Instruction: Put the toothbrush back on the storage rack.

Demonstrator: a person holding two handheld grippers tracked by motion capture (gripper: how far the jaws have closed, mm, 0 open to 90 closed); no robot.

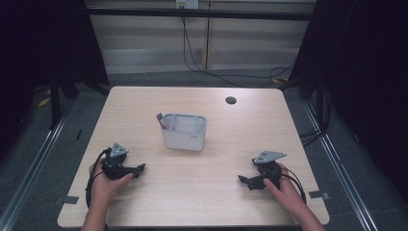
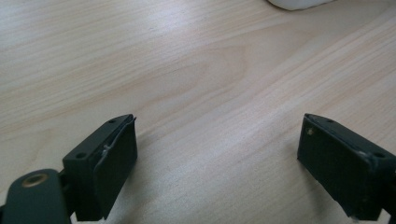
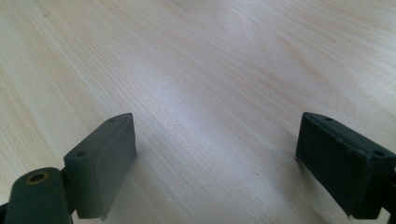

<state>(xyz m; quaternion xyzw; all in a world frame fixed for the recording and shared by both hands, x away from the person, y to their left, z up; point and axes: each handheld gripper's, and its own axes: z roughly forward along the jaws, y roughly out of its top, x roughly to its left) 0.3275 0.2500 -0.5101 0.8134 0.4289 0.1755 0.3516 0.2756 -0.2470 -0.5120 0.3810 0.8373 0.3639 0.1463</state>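
Observation:
A white rectangular container (image 1: 184, 131) with several compartments stands near the middle of the wooden table (image 1: 202, 192); a small reddish-tipped object (image 1: 160, 120) sticks up from its left end. My left gripper (image 1: 141, 168) rests on the table at the front left, held by a hand, jaws pointing right. In the left gripper view the left gripper (image 2: 217, 154) is open with bare wood between its jaws, and the container's edge (image 2: 299, 3) peeks in at the top. My right gripper (image 1: 241, 180) lies at the front right, jaws pointing left; the right gripper (image 3: 215, 154) is open over bare wood.
A dark round grommet hole (image 1: 231, 100) sits near the table's far edge. Black cables (image 1: 202, 62) trail across the floor behind the table. Metal rails (image 1: 33, 159) run along both sides. Each gripper's cable loops beside the hand.

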